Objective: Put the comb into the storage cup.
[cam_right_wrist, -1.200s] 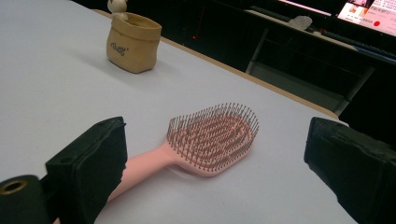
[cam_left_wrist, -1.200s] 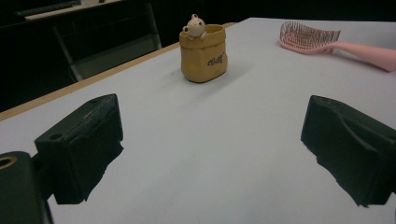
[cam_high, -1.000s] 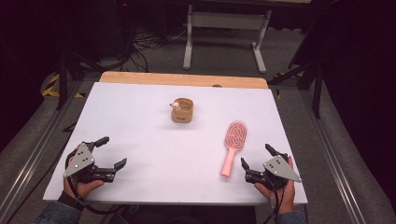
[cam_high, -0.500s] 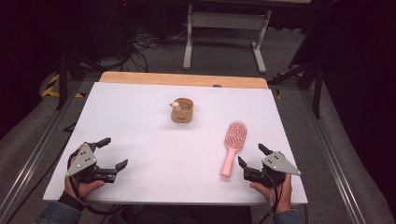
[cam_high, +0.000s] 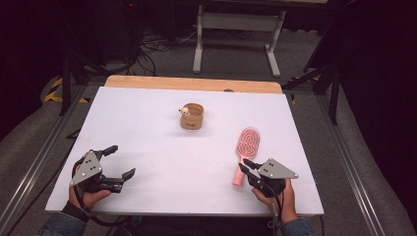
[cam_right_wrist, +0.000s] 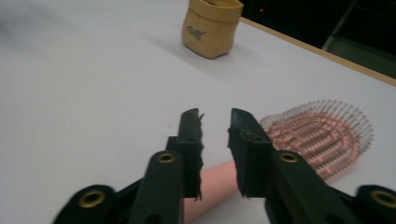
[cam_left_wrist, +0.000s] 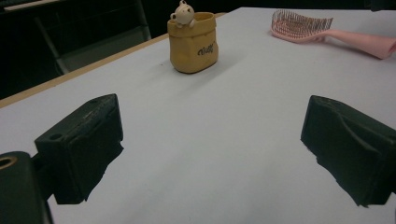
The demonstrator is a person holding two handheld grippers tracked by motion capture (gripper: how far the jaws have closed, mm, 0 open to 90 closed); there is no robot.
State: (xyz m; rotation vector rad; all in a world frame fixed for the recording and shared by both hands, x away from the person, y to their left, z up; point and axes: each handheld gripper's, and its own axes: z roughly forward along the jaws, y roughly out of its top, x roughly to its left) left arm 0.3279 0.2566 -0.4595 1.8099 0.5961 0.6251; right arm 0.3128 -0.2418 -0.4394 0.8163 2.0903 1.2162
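Left gripper (cam_high: 115, 162): jaws spread wide, nothing between them. It sits low at the near left of the white counter (cam_high: 147, 128), held in the person's left hand (cam_high: 86, 194). In the left gripper view the two jaws stand far apart with bare counter between, and the gripper (cam_left_wrist: 210, 154) faces the pot and brush beyond.

Right gripper (cam_high: 247, 167): jaws nearly closed, a narrow gap remaining, nothing grasped. It is held in the right hand (cam_high: 275, 194) at the near right of the counter. In the right gripper view the gripper (cam_right_wrist: 215, 119) hangs over the pink handle of the brush (cam_right_wrist: 317, 135); the handle passes beneath the jaws. Whether the jaws touch the handle cannot be told.

Brush (cam_high: 246, 150): pink, lying flat with bristles up, head away from the person, handle end just beside the right gripper.

Pot (cam_high: 192, 116): small tan pot, upright near the counter's middle, well apart from both grippers. A small pale figure (cam_left_wrist: 183, 11) perches on its rim.
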